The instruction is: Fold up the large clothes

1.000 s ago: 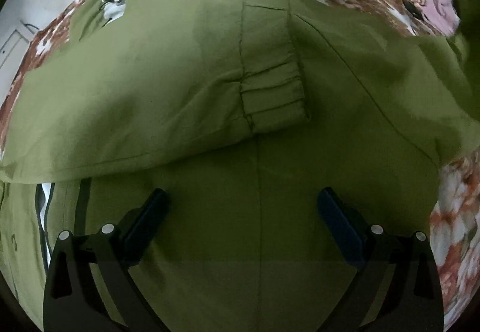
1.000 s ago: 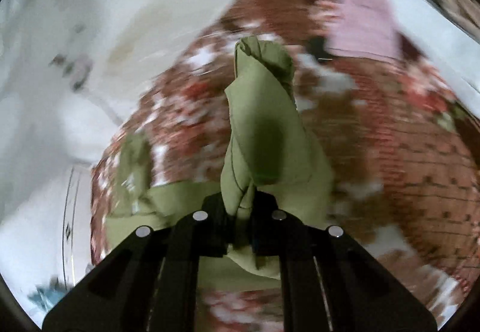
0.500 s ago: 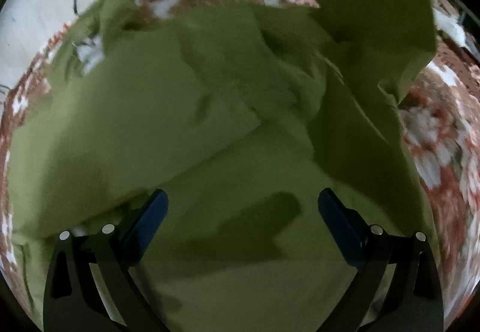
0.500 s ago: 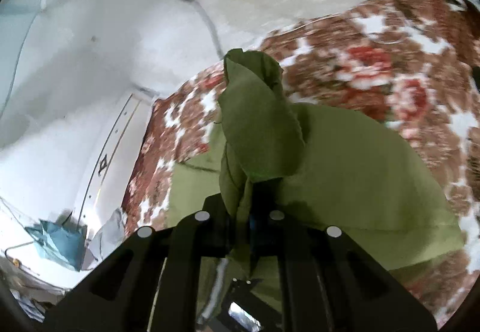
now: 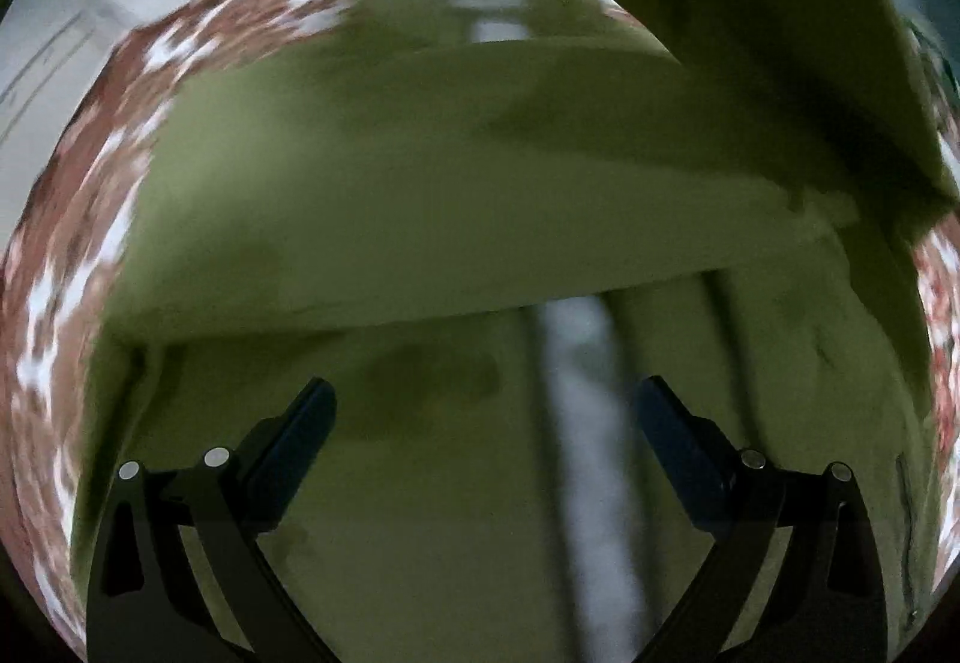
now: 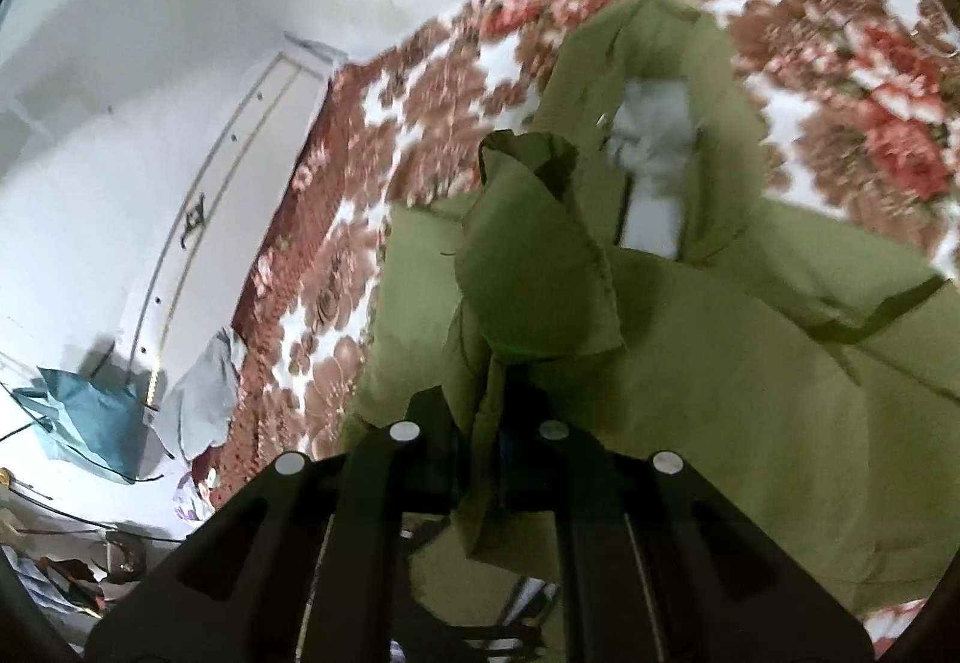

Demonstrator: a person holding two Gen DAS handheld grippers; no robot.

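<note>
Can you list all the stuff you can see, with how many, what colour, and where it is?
green jacket: one, olive green, spread over the blanket, one bunched part lifted up in the right gripper
flowery blanket: one, red, brown and white, lying under the jacket
blue cloth: one, teal, at the far left edge of the right wrist view, beside the wall
pale cloth: one, light grey, bunched at the blanket's edge next to the blue cloth
wall: white, behind the blanket
left gripper: one, black, jaws wide apart over the jacket, gripping nothing
right gripper: one, black, jaws closed on a fold of the jacket
</note>
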